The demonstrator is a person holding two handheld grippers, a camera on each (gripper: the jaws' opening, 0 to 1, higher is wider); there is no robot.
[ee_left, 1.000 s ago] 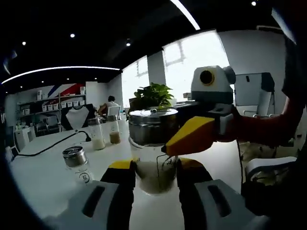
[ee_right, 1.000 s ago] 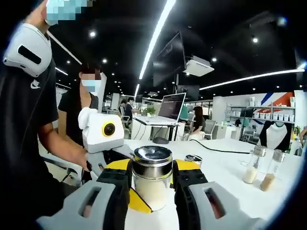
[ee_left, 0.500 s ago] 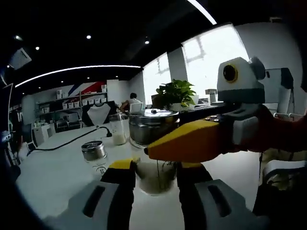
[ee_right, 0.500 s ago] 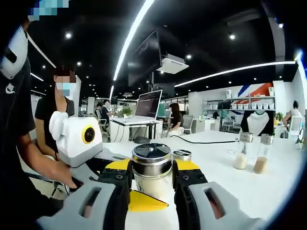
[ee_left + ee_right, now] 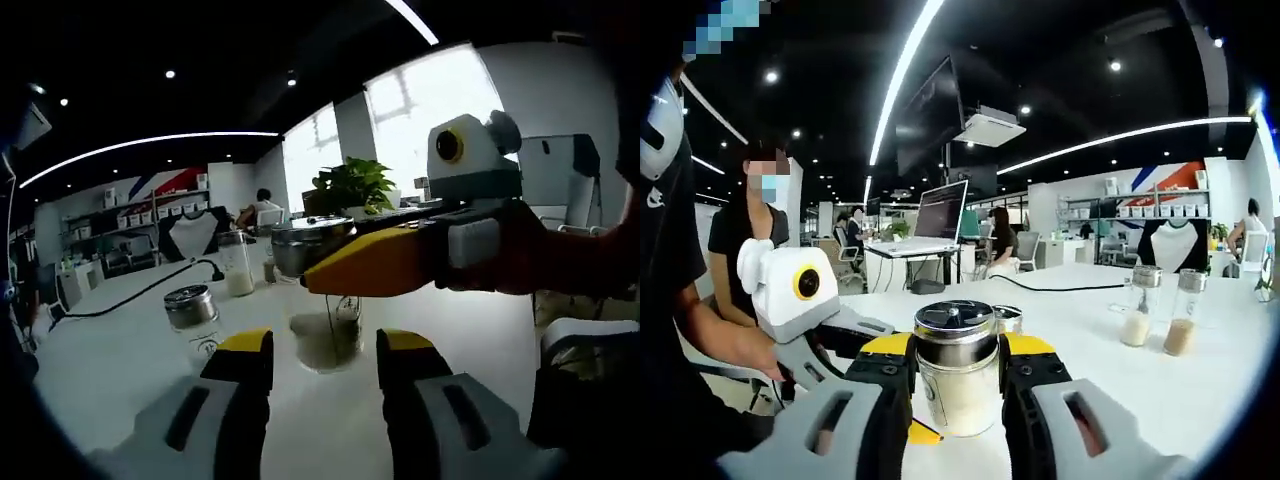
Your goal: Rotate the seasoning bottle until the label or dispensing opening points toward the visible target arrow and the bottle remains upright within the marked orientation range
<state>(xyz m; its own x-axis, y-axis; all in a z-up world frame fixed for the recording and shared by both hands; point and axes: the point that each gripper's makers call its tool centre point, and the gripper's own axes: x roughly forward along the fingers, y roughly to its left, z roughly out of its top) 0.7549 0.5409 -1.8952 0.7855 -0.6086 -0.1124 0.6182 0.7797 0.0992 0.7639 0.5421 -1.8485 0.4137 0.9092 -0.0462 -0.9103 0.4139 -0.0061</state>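
Left tongs (image 5: 313,358) released and withdrew; right tongs (image 5: 954,370) clench the seasoning bottle (image 5: 956,367).

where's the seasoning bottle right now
In the right gripper view the seasoning bottle stands upright on the white table, gripped by the right hand-held gripper, low and centre.

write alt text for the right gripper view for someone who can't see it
The right gripper is shut on a metal-lidded seasoning bottle of pale powder, upright on a white table. Two more shakers stand far right; the left gripper is beside it.
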